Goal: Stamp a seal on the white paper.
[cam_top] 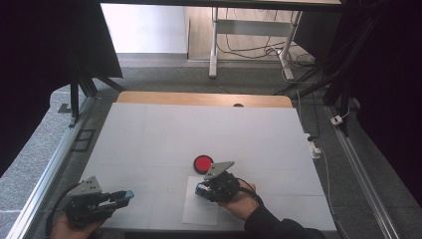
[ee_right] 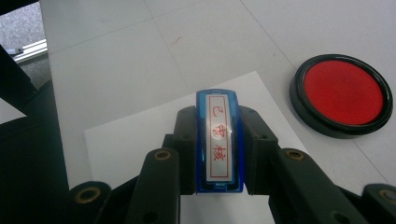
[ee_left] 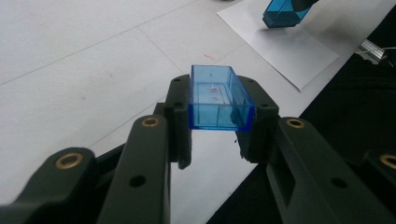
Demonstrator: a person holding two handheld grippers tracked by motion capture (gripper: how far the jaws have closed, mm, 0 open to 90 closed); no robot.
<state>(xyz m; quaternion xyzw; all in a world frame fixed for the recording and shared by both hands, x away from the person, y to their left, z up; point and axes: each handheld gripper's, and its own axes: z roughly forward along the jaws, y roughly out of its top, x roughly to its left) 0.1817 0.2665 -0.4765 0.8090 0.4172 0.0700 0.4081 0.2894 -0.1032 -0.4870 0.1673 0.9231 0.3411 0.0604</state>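
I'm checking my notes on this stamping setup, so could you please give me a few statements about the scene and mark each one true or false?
1. The right tongs hold a blue stamp. True.
2. The left tongs are empty. False: they grip a clear blue cap.
3. The ink pad is open, its red surface showing. True.
4. The ink pad sits on the paper. False: it lies on the table beyond the sheet.
5. The stamp's label bears red characters. True.
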